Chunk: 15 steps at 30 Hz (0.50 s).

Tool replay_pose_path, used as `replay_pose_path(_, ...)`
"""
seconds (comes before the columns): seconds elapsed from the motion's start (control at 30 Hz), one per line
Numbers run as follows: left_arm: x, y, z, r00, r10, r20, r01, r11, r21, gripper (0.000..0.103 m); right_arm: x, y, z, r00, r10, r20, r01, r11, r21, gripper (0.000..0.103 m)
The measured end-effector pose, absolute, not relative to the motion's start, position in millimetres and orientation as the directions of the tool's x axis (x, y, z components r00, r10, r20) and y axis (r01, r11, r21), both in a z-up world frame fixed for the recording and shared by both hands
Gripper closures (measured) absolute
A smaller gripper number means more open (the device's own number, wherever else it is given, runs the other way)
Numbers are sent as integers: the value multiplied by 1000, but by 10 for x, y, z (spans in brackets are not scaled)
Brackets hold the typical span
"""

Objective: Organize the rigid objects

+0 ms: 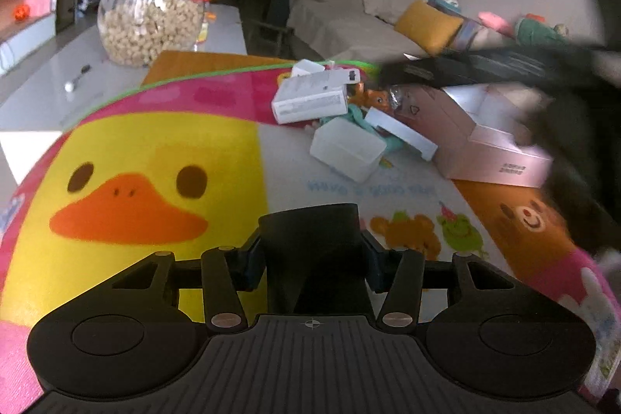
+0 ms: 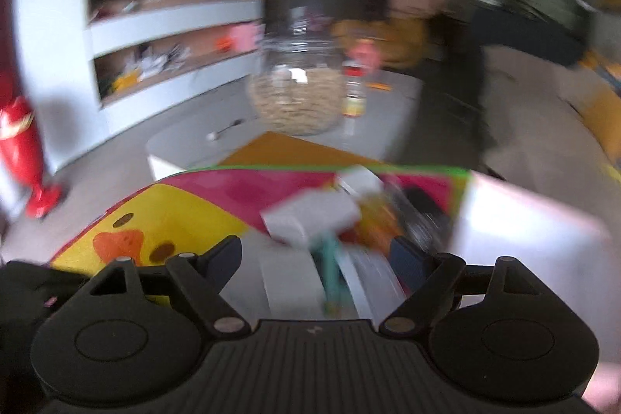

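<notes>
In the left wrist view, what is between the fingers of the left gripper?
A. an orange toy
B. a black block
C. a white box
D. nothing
B: a black block sits between the fingers of the left gripper, while the white boxes lie farther off on the mat.

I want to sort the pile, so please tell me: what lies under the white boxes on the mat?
Under the white boxes an orange toy and teal fabric peek out. The rest is covered, so I cannot tell more.
</notes>
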State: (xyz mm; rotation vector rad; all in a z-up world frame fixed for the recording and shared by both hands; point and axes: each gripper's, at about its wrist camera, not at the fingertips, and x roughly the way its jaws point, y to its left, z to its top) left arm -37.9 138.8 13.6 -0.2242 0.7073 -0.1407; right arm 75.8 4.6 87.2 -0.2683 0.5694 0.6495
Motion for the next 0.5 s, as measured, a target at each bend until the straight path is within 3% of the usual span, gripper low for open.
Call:
replay_pose_path(0.17,-381,1495,125,741,-261,-618,96,953,-288,50,1331,639,729,635,430,-642,-676,712,-192,19)
replay_pose_path(0.43,-415,1570,88,740,-303,-600,131,941,-313,50,1784,981,427,432,392,-812,-742,667,-73,16)
replay_pose_path(0.5,-436,1584,83,744,-305,-595,129,939,-320,50,1737,989,341,424,367,-828,-742,665,-85,22)
